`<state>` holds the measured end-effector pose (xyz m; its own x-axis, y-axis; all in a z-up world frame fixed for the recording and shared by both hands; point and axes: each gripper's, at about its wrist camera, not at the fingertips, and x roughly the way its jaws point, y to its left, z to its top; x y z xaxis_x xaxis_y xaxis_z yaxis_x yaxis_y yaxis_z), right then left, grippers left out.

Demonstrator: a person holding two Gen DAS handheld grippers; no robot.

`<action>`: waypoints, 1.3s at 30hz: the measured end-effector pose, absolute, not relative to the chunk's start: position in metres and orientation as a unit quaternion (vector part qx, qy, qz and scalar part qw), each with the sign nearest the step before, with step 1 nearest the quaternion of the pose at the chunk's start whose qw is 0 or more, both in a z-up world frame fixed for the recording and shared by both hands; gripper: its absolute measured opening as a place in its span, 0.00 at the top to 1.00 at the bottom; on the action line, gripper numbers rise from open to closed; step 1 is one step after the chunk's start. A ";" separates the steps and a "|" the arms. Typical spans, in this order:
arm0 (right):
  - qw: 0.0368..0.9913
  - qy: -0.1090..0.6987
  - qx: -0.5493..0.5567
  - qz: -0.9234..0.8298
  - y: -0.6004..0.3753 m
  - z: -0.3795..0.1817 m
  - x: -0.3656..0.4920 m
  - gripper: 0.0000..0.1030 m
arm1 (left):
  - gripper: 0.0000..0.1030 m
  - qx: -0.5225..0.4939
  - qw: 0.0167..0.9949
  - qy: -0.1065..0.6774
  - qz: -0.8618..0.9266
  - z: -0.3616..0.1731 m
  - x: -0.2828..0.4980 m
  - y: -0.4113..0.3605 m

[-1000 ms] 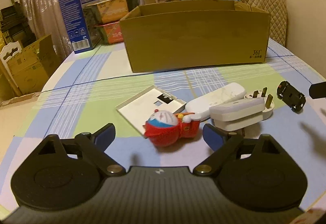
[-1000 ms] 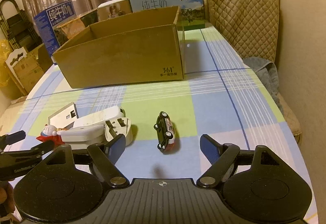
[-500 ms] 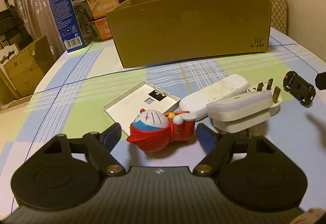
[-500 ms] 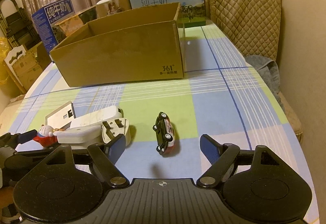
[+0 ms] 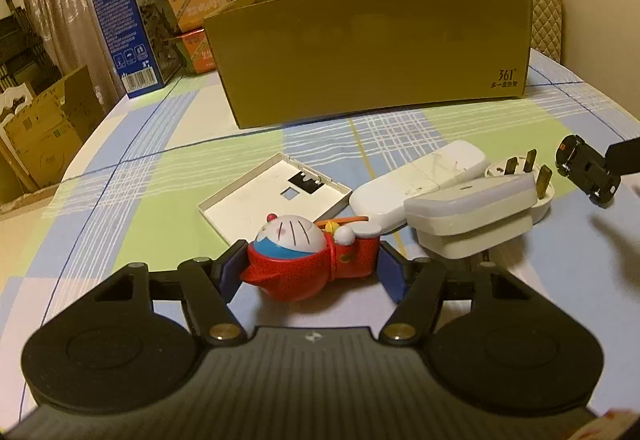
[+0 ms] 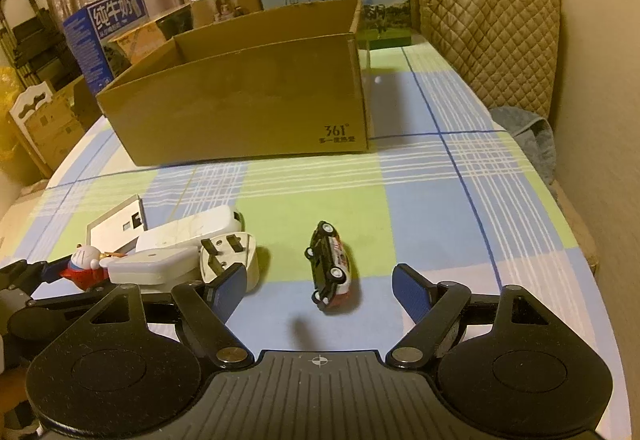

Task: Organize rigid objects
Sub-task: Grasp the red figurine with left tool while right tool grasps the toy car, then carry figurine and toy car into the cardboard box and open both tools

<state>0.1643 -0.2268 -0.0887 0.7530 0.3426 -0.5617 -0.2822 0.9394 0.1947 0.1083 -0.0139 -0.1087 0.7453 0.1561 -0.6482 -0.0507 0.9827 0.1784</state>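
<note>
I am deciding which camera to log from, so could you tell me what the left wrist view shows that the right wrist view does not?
Only the left wrist view: the left gripper from close up, its jaws closing round the red figure, and the orange cartons face-on.

Only the right wrist view: the right gripper open, the toy car lying just ahead of it, and the grey cloth beside the table.

Both: the cardboard box, white plate, remote, plug and adapter.

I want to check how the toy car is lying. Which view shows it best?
The right wrist view: the toy car lies whole on its side near mid-frame, ahead of the open right tool. The left wrist view catches it only at the right edge, showing mostly its underside.
</note>
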 end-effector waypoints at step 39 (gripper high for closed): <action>0.918 0.351 -0.007 0.183 -0.204 -0.096 0.208 0.80 | 0.38 0.030 0.944 0.328 0.026 -0.071 0.098 -0.010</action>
